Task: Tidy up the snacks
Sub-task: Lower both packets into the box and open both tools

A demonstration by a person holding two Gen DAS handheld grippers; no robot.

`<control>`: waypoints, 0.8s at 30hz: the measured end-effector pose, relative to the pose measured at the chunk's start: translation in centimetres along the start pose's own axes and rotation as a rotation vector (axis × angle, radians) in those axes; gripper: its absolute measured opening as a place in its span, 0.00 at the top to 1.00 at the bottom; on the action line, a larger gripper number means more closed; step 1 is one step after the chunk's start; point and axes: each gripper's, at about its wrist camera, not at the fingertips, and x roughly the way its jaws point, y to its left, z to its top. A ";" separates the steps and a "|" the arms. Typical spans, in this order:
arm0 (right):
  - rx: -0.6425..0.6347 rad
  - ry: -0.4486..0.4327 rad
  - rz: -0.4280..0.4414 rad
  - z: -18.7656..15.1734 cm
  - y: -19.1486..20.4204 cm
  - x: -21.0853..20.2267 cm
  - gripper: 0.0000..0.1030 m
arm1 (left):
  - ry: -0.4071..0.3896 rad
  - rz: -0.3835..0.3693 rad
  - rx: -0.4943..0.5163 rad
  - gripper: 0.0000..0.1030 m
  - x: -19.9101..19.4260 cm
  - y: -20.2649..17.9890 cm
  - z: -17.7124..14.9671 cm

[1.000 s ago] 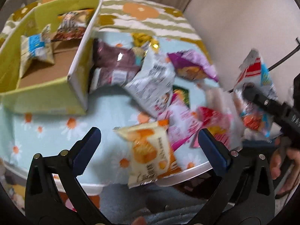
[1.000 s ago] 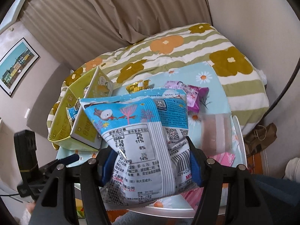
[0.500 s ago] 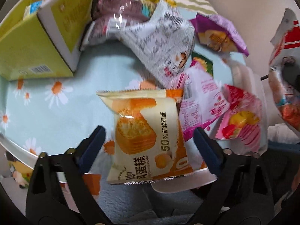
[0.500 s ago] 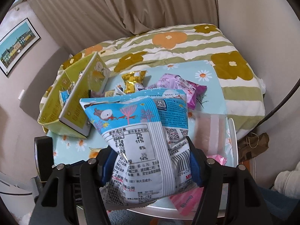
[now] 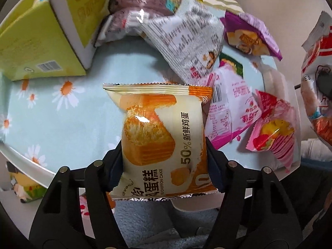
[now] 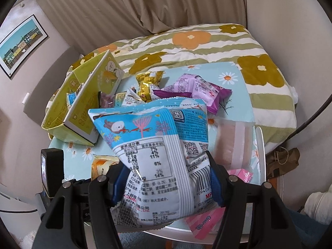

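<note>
My left gripper (image 5: 164, 161) is shut on a cream and orange chiffon cake pack (image 5: 159, 137) at the near edge of the table. My right gripper (image 6: 166, 178) is shut on a blue and white snack bag (image 6: 153, 155) and holds it above the table's near right side. The same bag shows at the right edge of the left wrist view (image 5: 317, 91). A yellow-green cardboard box (image 6: 83, 108) with a divider stands at the table's left and holds a few packs. Loose snacks lie in a pile beside it: a white bag (image 5: 186, 41), purple packs (image 6: 197, 89), pink packs (image 5: 228, 112).
The small round table carries a light blue daisy cloth (image 5: 62, 108). Behind it is a bed with a striped flower blanket (image 6: 186, 41). A clear pink pouch (image 6: 232, 143) lies at the table's right. The left gripper's body (image 6: 51, 166) shows low left in the right wrist view.
My left gripper has moved down to the cake pack and shut on it. My right gripper still holds the blue bag, shifted slightly.
</note>
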 end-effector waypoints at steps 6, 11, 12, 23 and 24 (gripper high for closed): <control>-0.038 -0.026 0.026 1.0 1.3 -1.3 0.40 | -0.095 -0.012 -0.019 0.37 -6.2 0.5 1.2; -0.095 -0.054 0.045 3.3 4.1 -2.5 0.40 | -0.202 -0.032 -0.038 0.37 -11.9 2.2 3.8; -0.103 -0.061 0.048 3.8 4.7 -2.6 0.40 | -0.225 -0.034 -0.042 0.37 -13.1 2.8 4.6; -0.163 -0.120 0.086 10.3 14.8 -0.7 0.40 | -0.300 -0.022 -0.068 0.37 -17.8 12.3 13.6; -0.165 -0.118 0.088 10.8 15.7 -0.1 0.40 | -0.296 -0.022 -0.068 0.37 -17.7 13.5 14.5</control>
